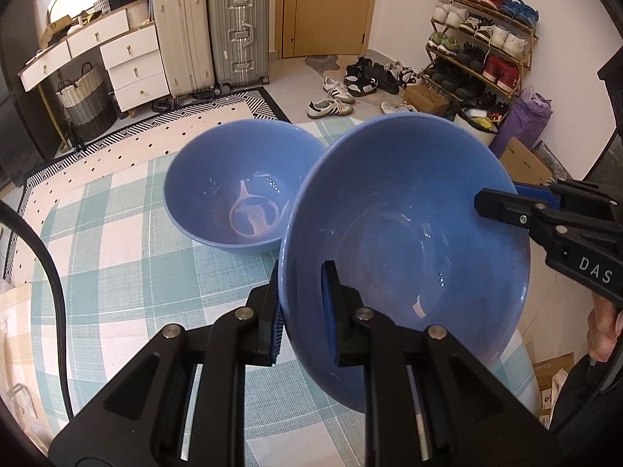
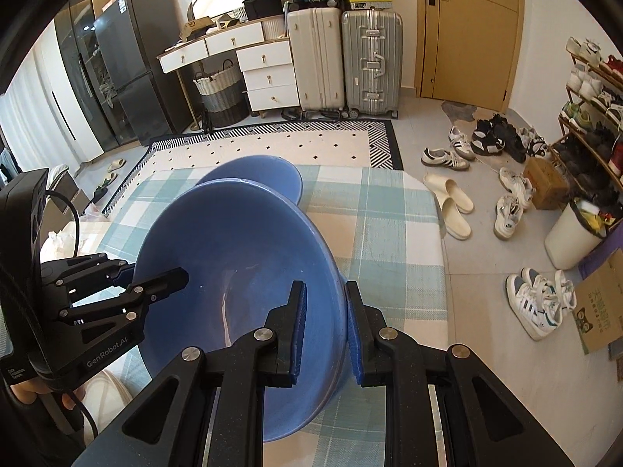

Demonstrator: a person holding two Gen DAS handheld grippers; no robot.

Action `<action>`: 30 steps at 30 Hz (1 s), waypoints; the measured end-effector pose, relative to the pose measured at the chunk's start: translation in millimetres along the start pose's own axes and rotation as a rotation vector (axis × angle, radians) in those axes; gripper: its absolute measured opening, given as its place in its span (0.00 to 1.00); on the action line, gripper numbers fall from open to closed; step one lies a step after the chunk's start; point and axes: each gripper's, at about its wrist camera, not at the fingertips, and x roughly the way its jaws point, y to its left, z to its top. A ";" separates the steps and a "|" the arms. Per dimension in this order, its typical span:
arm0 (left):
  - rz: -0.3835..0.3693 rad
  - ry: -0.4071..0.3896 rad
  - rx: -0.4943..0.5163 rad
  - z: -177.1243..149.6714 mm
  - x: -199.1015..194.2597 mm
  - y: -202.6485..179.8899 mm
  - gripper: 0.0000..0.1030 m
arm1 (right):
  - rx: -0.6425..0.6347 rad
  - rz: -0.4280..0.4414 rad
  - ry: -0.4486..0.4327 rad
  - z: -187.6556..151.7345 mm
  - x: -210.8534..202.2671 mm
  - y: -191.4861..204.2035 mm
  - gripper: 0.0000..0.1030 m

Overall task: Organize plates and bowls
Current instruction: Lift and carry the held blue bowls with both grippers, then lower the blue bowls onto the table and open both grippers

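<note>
Left tongs [image 1: 301, 313] clamped on the near-left rim of a blue bowl [image 1: 409, 241], one blue pad inside the wall, the other outside. Right tongs [image 2: 325, 329] clamped the same way on the opposite rim of that bowl, seen in the left wrist view as a black finger reaching over the far right edge. Held bowl tilted, mouth turned toward the left camera, raised above the table [image 1: 117, 233] with its green and white checked cloth. Just beside it, a second blue bowl [image 1: 233, 190] sitting upright on the cloth, partly covered by the held one in the right wrist view; pale reflections in its bottom. Part of a hand [image 1: 605, 330] behind the right tool. Beyond the table: patterned rug [image 2: 272, 148], two suitcases [image 2: 346, 58], white drawers [image 2: 264, 74], shoe rack [image 1: 483, 46], loose shoes on the floor.
</note>
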 end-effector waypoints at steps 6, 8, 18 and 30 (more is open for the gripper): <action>0.000 0.026 -0.002 -1.1 22.5 5.6 0.13 | 0.007 -0.008 0.027 -5.0 18.6 -3.2 0.19; -0.003 0.034 -0.004 -2.0 30.3 10.7 0.13 | 0.003 -0.016 0.035 -6.7 23.9 -3.2 0.19; -0.003 0.046 -0.004 -9.5 52.3 21.9 0.13 | -0.009 -0.047 0.052 -16.4 39.6 -5.6 0.19; 0.010 0.050 -0.021 -12.2 55.6 32.6 0.13 | 0.029 -0.069 0.056 -18.8 42.1 -15.8 0.22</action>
